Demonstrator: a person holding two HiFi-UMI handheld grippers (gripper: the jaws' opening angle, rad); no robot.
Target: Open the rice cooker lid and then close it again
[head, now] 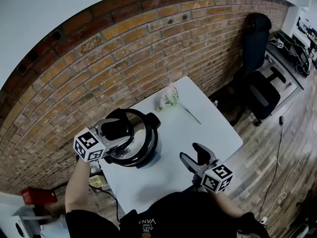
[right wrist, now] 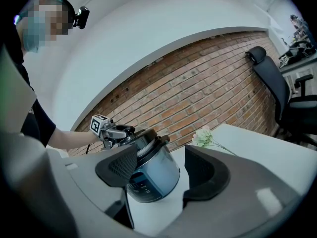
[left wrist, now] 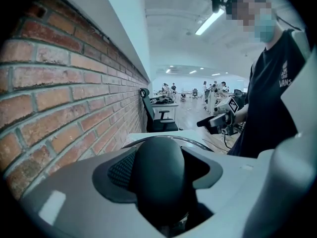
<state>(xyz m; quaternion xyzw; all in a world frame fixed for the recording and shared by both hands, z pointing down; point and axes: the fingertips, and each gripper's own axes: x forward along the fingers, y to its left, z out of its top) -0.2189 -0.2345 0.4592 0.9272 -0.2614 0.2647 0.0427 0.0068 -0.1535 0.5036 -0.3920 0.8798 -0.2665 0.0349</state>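
Head view shows the rice cooker on the left part of the white bench, close to the brick wall, lid down. The left forearm reaches in from the bench's left side, and the left hand-held gripper tilts down over the lid, its jaws closed on the black lid handle. The right hand-held gripper hovers over the bench's near edge, roughly level, jaws spread and empty, well apart from the cooker. A flower lies behind.
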